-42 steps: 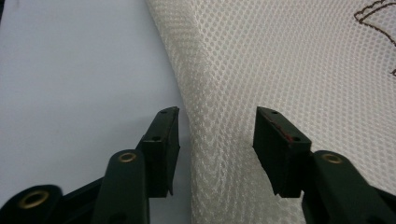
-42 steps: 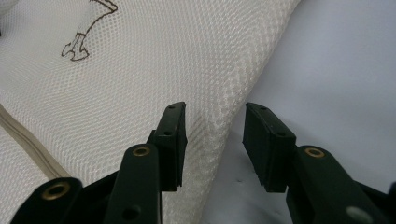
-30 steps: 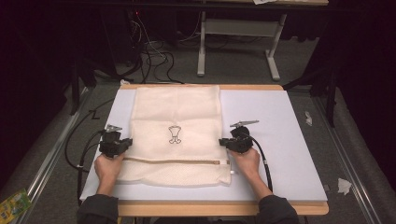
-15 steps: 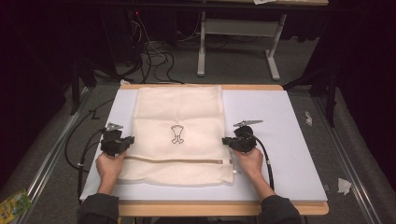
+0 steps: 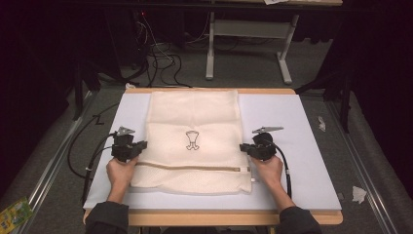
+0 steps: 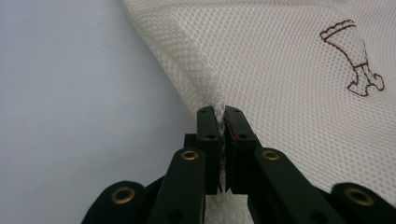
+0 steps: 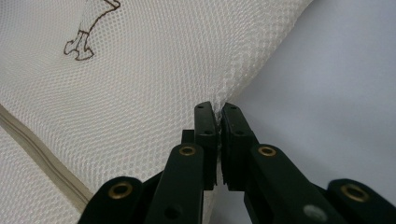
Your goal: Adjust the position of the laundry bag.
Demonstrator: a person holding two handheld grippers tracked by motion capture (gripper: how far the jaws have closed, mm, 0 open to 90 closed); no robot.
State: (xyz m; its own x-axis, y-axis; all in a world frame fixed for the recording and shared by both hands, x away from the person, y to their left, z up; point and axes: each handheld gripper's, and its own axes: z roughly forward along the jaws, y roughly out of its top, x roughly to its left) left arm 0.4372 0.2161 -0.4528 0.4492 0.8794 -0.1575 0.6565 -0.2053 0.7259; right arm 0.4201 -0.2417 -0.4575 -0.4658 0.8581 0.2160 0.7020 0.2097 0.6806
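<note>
A cream mesh laundry bag (image 5: 195,122) lies flat on the white table top (image 5: 302,122), with a small brown emblem (image 5: 193,141) near its middle and a zipper band (image 5: 190,167) across its near part. My left gripper (image 5: 139,146) is shut on the bag's left edge, and the mesh is pinched between its jaws (image 6: 219,116). My right gripper (image 5: 245,147) is shut on the right edge, where the mesh (image 7: 154,84) rises into a small ridge at the jaw tips (image 7: 218,112). In both gripper views the fabric is drawn up at the grip.
Black cables (image 5: 80,156) trail off the table's left side and another cable (image 5: 287,165) runs back from the right gripper. A grey metal frame (image 5: 248,34) and cords stand on the floor beyond the table. Paper scraps (image 5: 359,193) lie on the floor at the right.
The right gripper has shifted a little to the right and away from the person along the bag's edge. The left gripper has barely moved. The bag's near sides look slightly pulled outward.
</note>
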